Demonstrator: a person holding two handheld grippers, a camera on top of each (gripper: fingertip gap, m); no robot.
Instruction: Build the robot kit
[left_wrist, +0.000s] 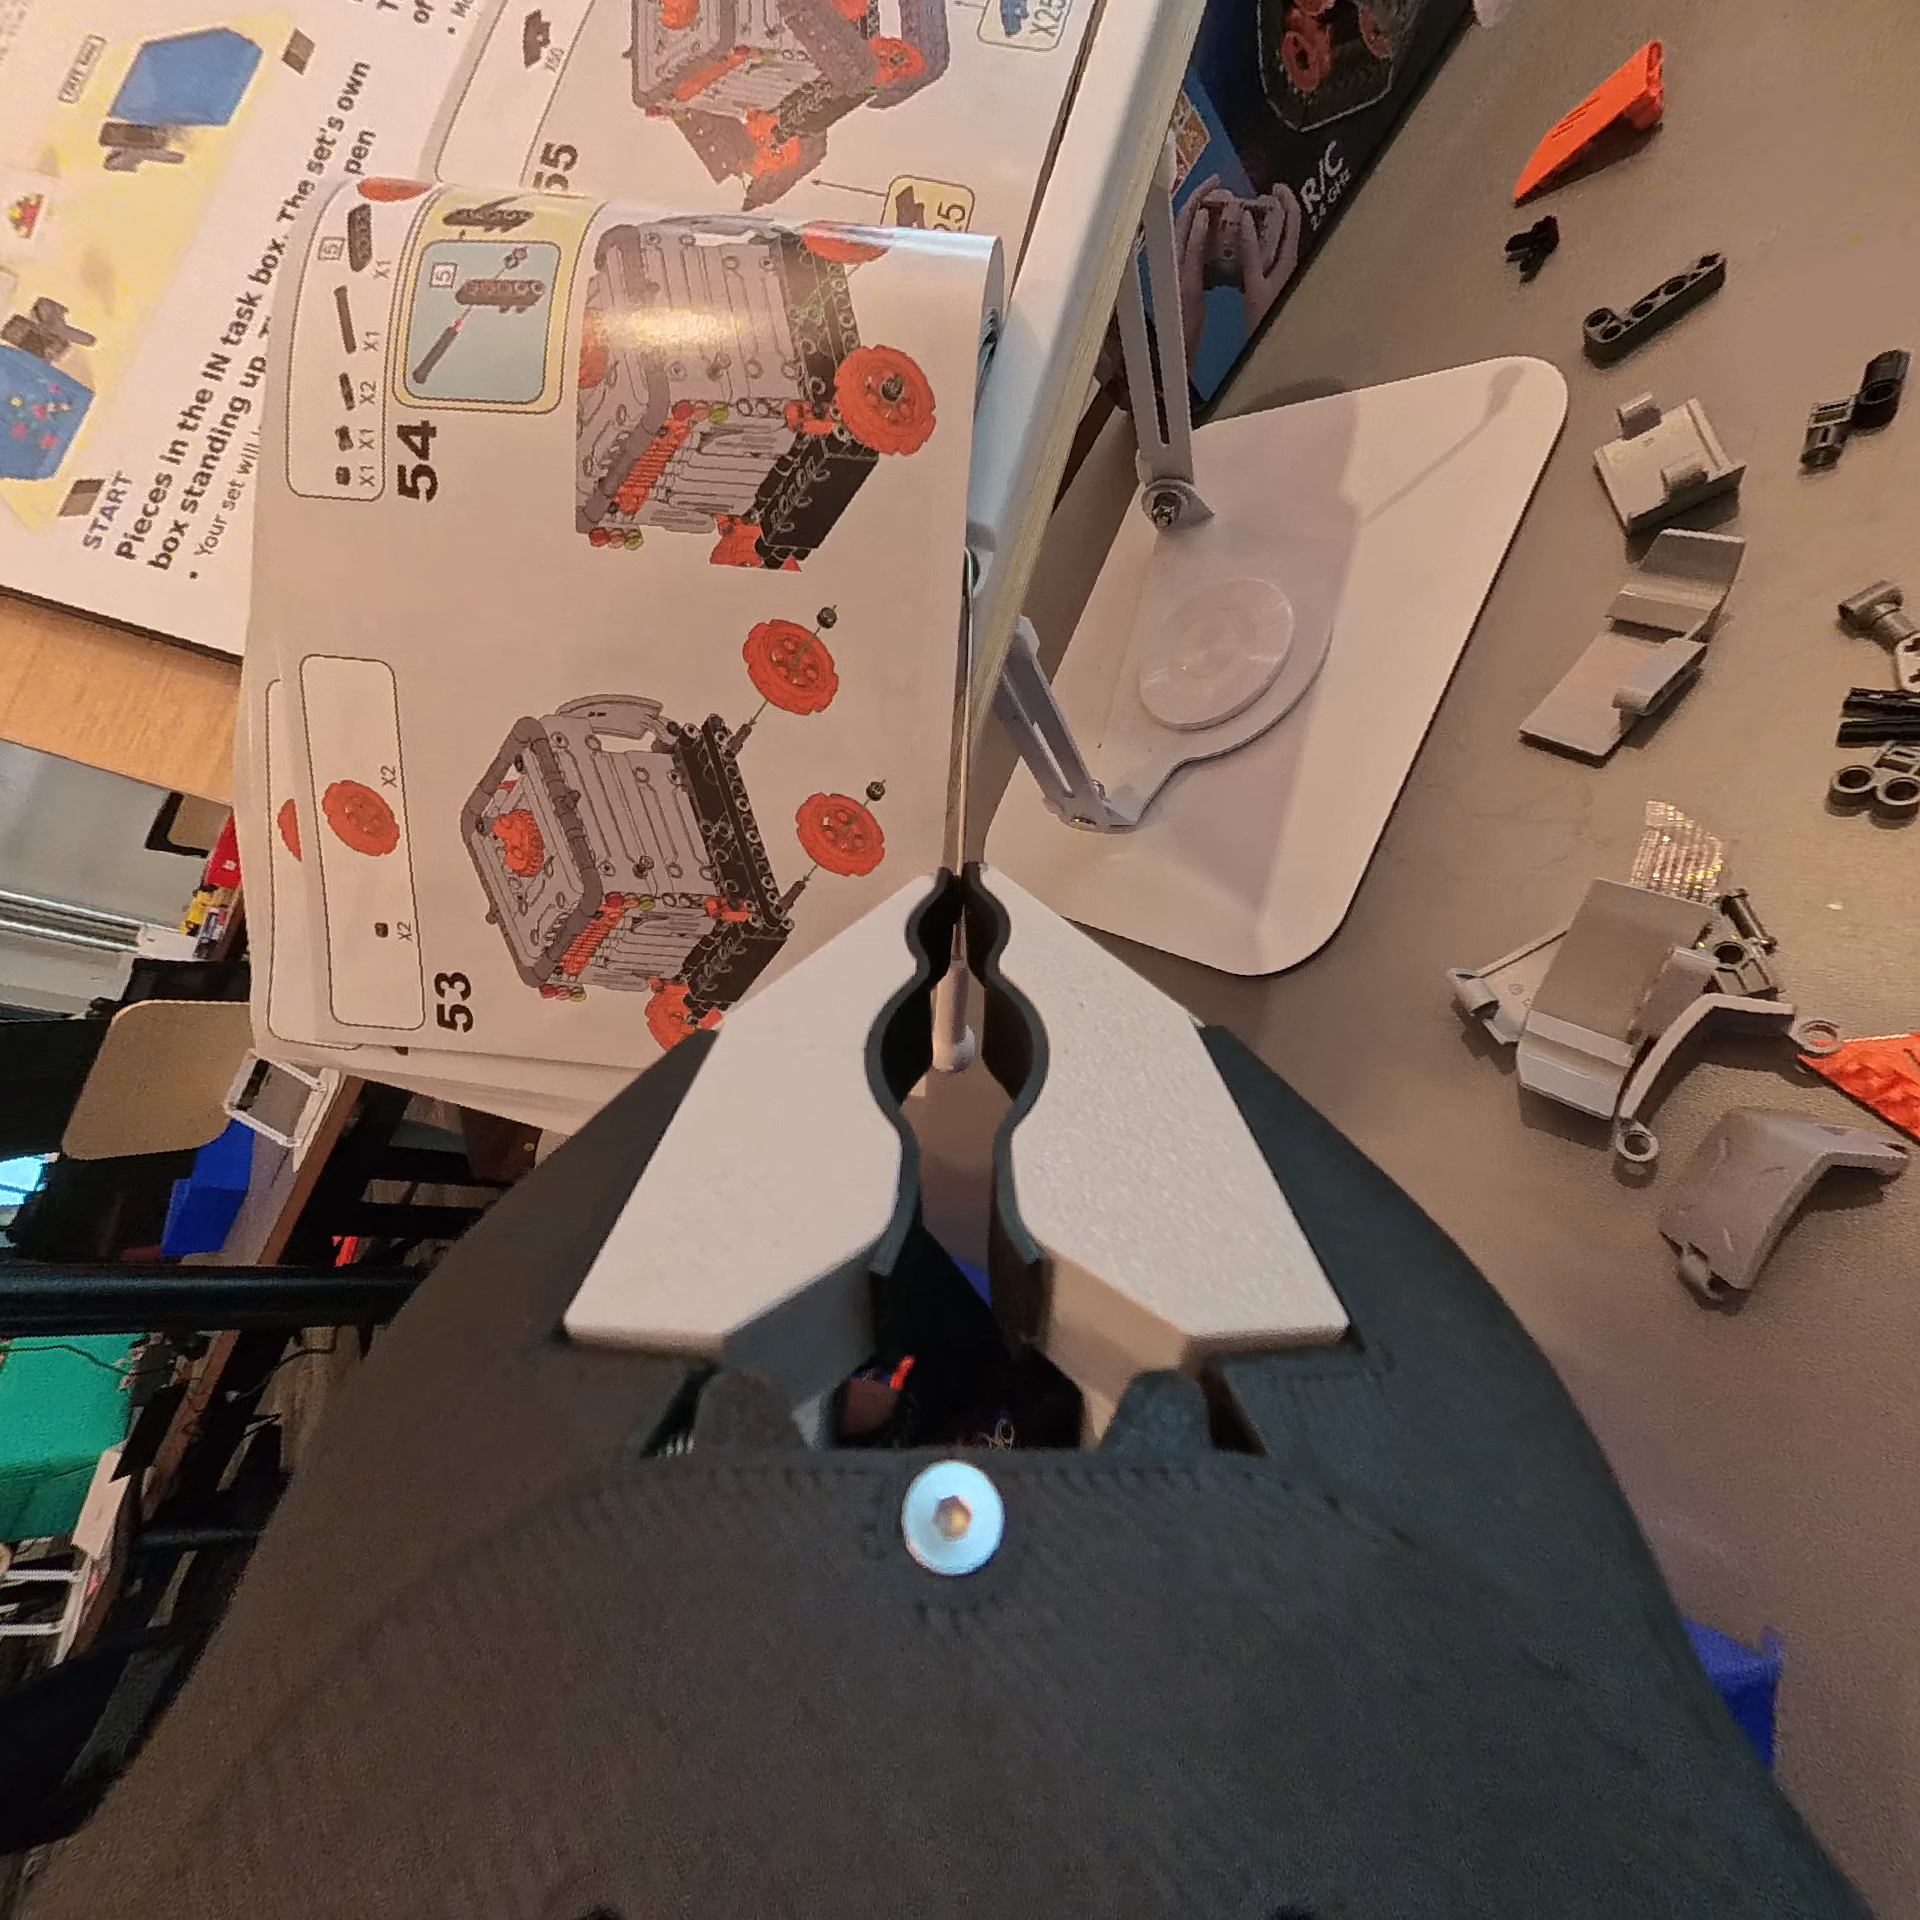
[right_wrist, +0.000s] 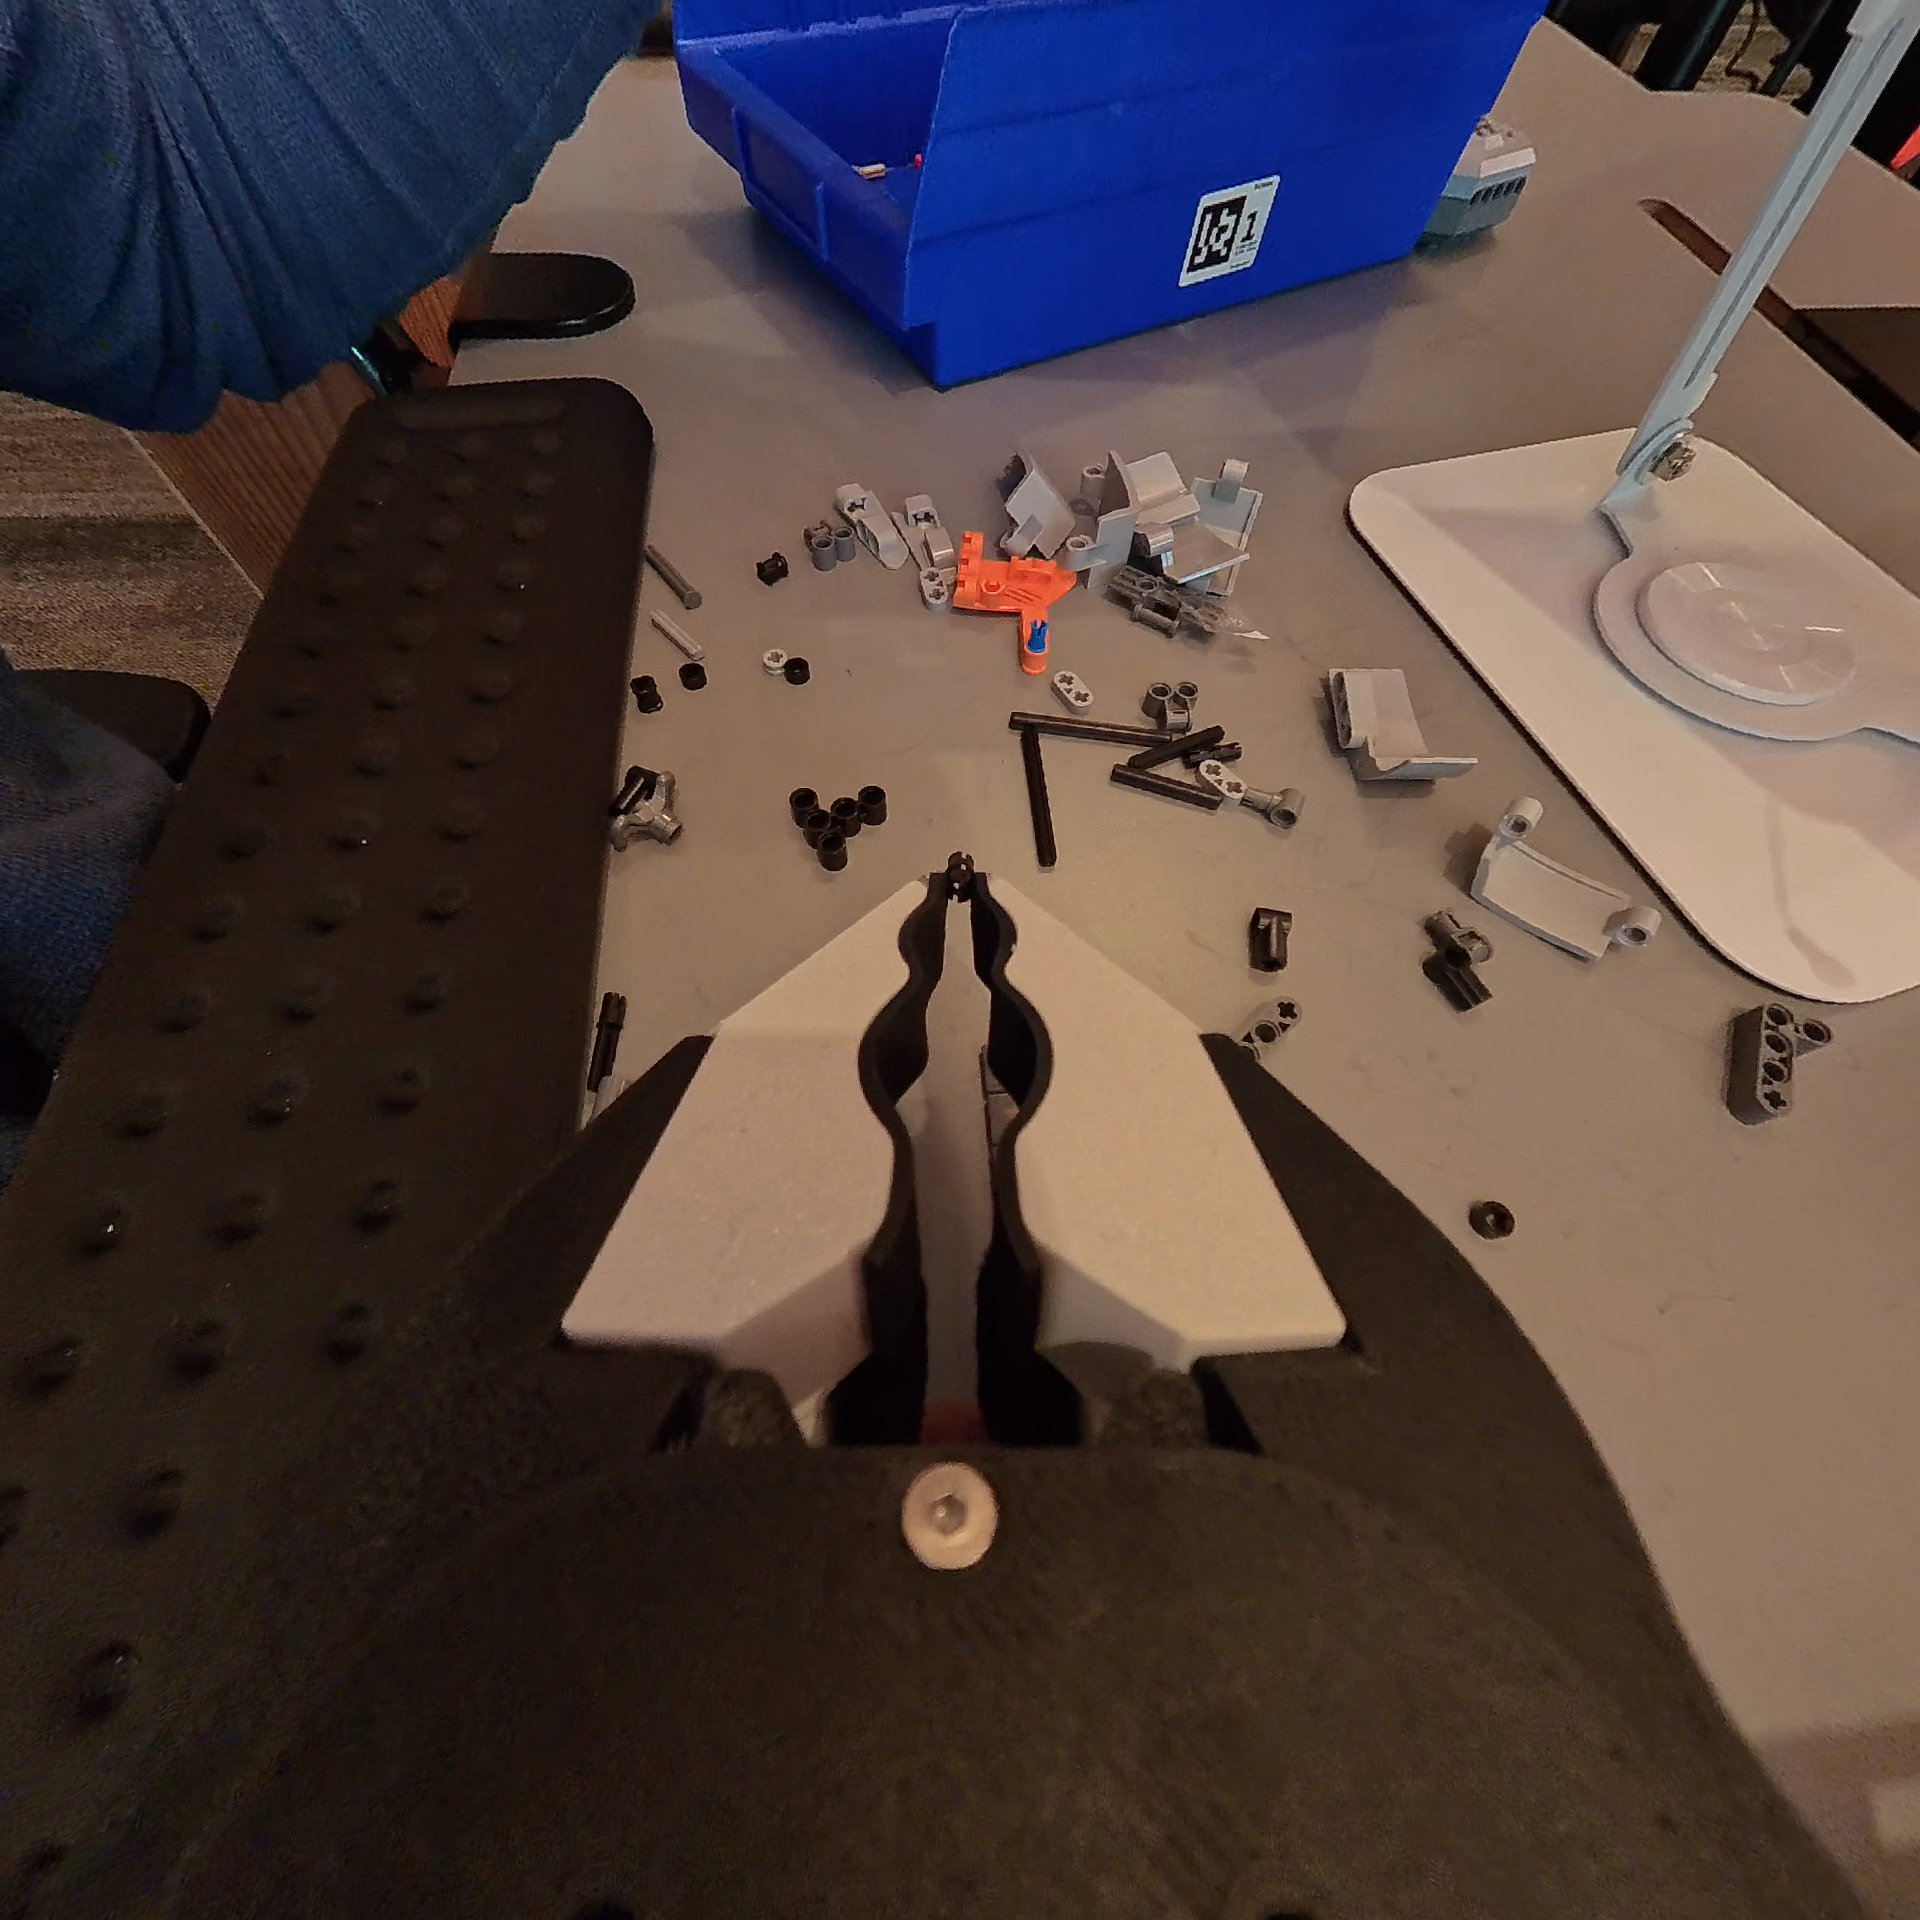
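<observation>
- Left gripper (left_wrist: 958, 883) pinching thin page edge (left_wrist: 962, 727) of open instruction booklet (left_wrist: 623, 582) on white stand (left_wrist: 1351, 644);
- Right gripper (right_wrist: 961, 883) clamped on tiny black pin (right_wrist: 958, 869) above grey table (right_wrist: 1455, 1351);
- Only right view: blue bin (right_wrist: 1039, 187), black studded plate (right_wrist: 343, 831).

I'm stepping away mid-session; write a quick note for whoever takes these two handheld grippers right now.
Left tongs: shut on a thin metal rod at the edge of the open instruction booklet, which sits on a white stand.
Right tongs: shut on a small black pin, held at the tips.
Loose parts in grey, black and orange lie scattered on the grey table. The blue bin is beyond them and the black studded plate is to the left.
</observation>
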